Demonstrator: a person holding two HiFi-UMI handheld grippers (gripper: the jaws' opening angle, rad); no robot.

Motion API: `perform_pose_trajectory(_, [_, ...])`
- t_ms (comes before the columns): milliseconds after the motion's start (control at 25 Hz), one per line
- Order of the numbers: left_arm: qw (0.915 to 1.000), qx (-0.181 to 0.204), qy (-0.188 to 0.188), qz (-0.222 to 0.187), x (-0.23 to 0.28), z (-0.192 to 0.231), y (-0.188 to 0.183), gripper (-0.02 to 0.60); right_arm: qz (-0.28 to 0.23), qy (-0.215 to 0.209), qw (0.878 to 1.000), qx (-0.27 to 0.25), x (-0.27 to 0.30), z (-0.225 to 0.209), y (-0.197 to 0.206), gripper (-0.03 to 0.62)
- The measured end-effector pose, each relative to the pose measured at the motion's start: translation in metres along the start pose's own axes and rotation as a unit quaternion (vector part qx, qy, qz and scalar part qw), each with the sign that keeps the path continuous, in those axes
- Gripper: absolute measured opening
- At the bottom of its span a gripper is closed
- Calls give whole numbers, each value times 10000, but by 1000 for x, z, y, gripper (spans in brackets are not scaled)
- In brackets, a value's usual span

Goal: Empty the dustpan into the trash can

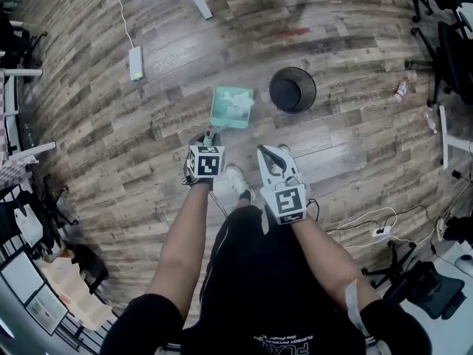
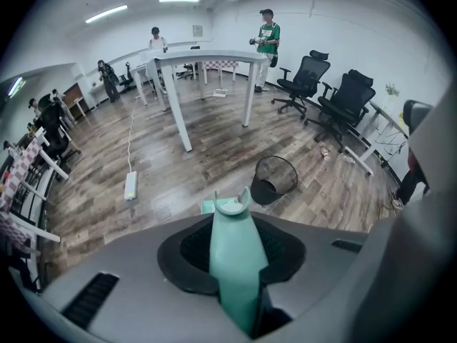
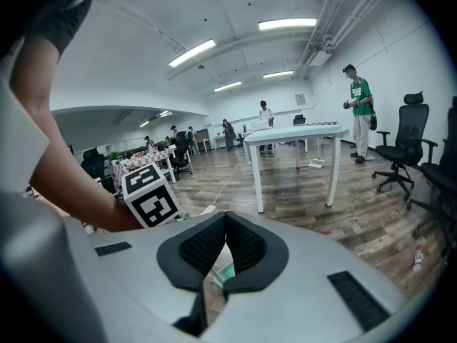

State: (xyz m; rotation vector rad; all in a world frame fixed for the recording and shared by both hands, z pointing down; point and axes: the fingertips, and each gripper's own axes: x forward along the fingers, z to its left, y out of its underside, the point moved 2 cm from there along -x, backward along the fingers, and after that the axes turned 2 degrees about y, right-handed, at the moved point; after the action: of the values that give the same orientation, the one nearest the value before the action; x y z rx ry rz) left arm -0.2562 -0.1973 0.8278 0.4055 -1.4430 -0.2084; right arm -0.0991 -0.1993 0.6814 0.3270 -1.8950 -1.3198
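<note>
On a wood-plank floor, seen from above, a person stands with a gripper in each hand. The left gripper points steeply down and is clamped on the dustpan's green handle, which fills the gap between its dark pads. The handle's long axis runs straight ahead from that gripper to the pan. The dustpan sits low in front of the person, with what looks like pale litter in it; whether it rests on the floor or hangs just above is unclear. The black mesh trash can stands just beside the pan, on its right, ahead and to the right of the left gripper. The right gripper hovers near the left one, its jaws drawn nearly together on nothing. It lies a little closer to the can, but the left hand carries the load, so emptying likely means lifting and swinging the pan rightward over the can's rim, then tipping
</note>
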Motion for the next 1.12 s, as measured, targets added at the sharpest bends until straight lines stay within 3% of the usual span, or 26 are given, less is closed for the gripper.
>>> perform_pose_trajectory(200, [9997,134,-148,-163,-13,-7,19,95,54,56,9999,-64,-13,-2,7,23])
perform_pose_trajectory(520, [9975,0,-283,-644,-51,0,30,95,12,153,9996,-228,-28,14,8,23])
perform_pose_trajectory(920, [9909,47,-260,-1318,-109,2,36,95,-237,865,9955,-300,-67,29,3,24])
perform_pose_trajectory(1120, [9877,-7,-298,-1538,-138,-13,43,95,-363,954,9945,-228,-98,28,-4,23])
